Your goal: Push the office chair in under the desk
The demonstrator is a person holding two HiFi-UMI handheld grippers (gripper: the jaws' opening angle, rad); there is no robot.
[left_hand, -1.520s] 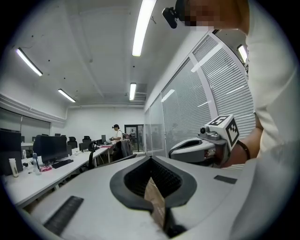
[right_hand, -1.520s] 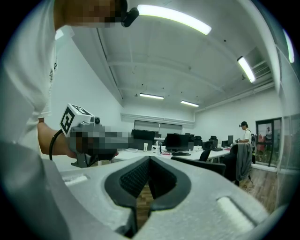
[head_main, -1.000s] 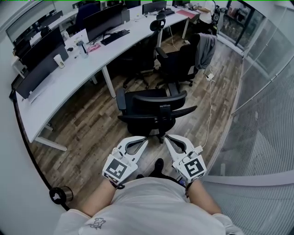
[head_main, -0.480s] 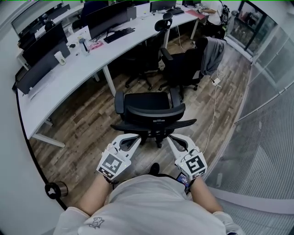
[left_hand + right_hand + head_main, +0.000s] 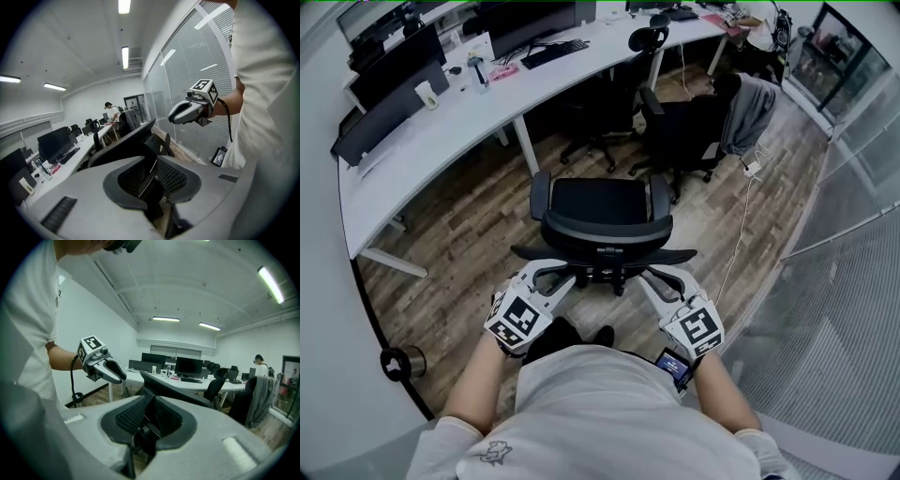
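1. Just ahead of the left hand-held gripper (image 5: 562,274) and right hand-held gripper (image 5: 654,277), the chair (image 5: 600,199) stands well apart from the bench (image 5: 431,145).
2. Both pairs of jaws, just opened narrowly, straddle its backrest (image 5: 602,228); the whole push remains.

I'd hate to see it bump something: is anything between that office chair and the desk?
The floor ahead of the office chair looks bare. At the desk, a white leg and another black chair stand close to its path.

Wood-plank floor (image 5: 469,234) carries the black office chair (image 5: 600,202) beside the long white desk (image 5: 422,150)
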